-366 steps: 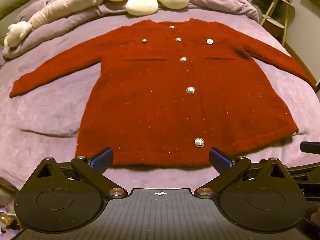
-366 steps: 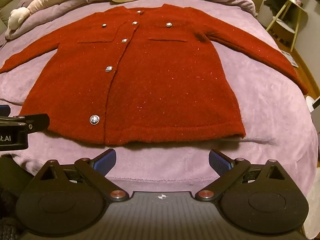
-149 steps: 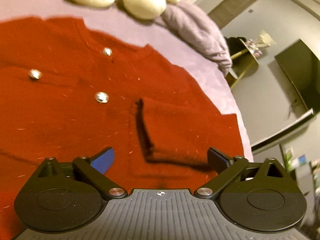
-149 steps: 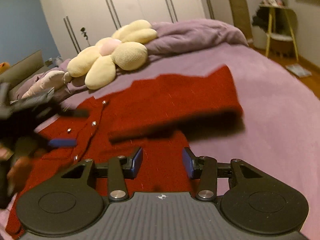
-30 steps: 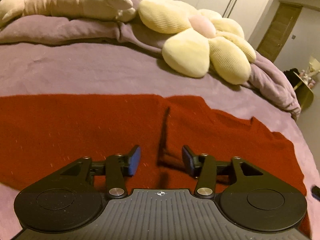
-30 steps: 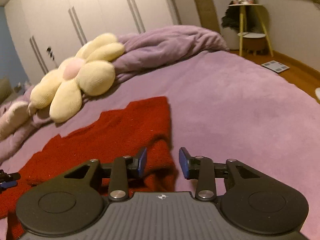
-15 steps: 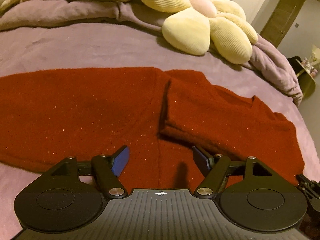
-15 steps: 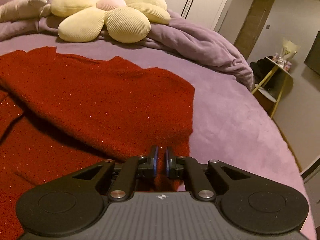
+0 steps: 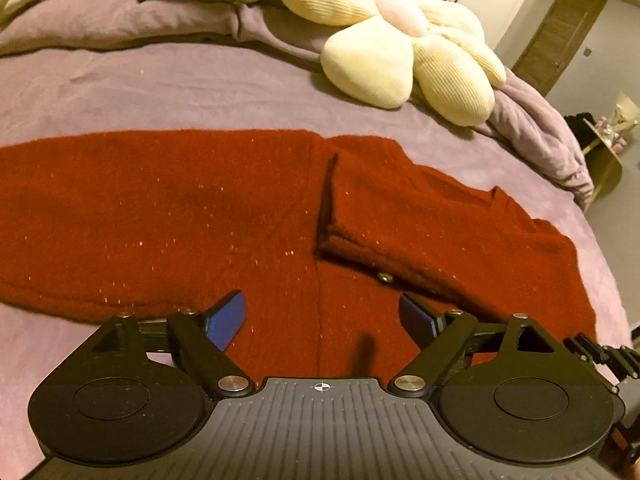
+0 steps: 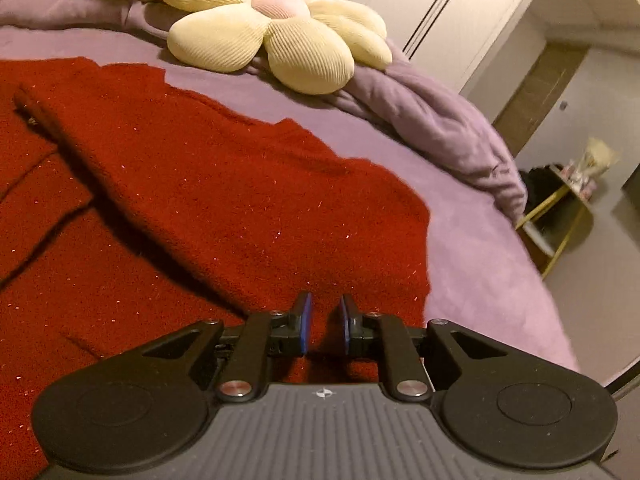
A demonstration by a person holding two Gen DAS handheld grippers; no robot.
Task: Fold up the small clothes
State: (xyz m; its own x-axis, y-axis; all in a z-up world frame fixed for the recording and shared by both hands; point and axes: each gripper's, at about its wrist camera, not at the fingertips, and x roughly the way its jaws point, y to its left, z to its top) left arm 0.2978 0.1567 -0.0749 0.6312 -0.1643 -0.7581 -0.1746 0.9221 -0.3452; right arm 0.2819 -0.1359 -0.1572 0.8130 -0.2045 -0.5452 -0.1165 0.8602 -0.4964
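a: where's the red cardigan (image 9: 192, 208)?
b: flat on the purple bed (image 9: 168, 88), one side folded over the middle.
a: the grippers?
b: left gripper (image 9: 320, 316) spread wide above the hem, gripping nothing. right gripper (image 10: 323, 322) has a narrow gap, fabric showing between the pads.
a: behind?
b: a flower pillow (image 10: 276, 28).

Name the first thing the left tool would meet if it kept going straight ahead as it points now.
Most likely the red cardigan spread on the bed: the left tool is open just above its fabric, with the folded-over sleeve slightly right of the line. Depth is uncertain.
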